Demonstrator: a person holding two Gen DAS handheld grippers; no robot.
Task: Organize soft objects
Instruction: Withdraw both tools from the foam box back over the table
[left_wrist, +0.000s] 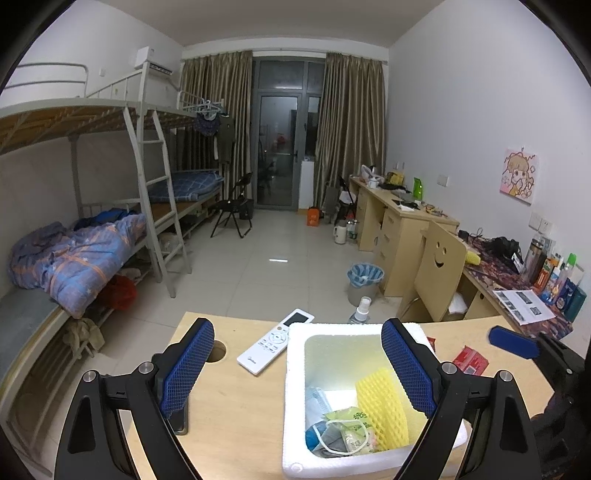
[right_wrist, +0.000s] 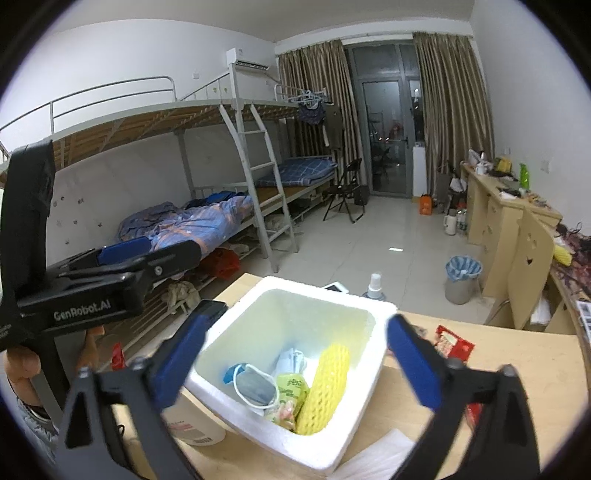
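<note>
1. The left gripper (left_wrist: 297, 369) hangs above the desk (left_wrist: 229, 406) with its jaws spread wide and nothing between them; its blue fingers (left_wrist: 188, 365) sit one over the bare desk top and one over the right wall of the white foam box (left_wrist: 295, 387).
2. The right gripper (right_wrist: 295, 365) is likewise wide apart and empty, straddling the foam box (right_wrist: 354, 376) from above.
3. In the right wrist view the left gripper (right_wrist: 122, 251) shows at the left, held up by a hand (right_wrist: 22, 365).
4. Inside the box lie the soft things: a yellow foam net sleeve (left_wrist: 382, 406) leaning against the right side, a green snack packet (left_wrist: 351, 428) beside it, and a face mask (left_wrist: 325, 439) with white loops at the left.
5. The same three appear in the right wrist view: sleeve (right_wrist: 325, 387), packet (right_wrist: 291, 395), mask (right_wrist: 255, 386).
6. A white remote (left_wrist: 275, 341) lies on the desk just left of the box, apart from it.
7. A red packet (left_wrist: 471, 360) lies on the desk to the right of the box.
8. A small spray bottle (left_wrist: 360, 310) stands behind the box's far edge.
9. A white bottle with a barcode label (right_wrist: 195, 428) lies near the box's left corner.
</note>
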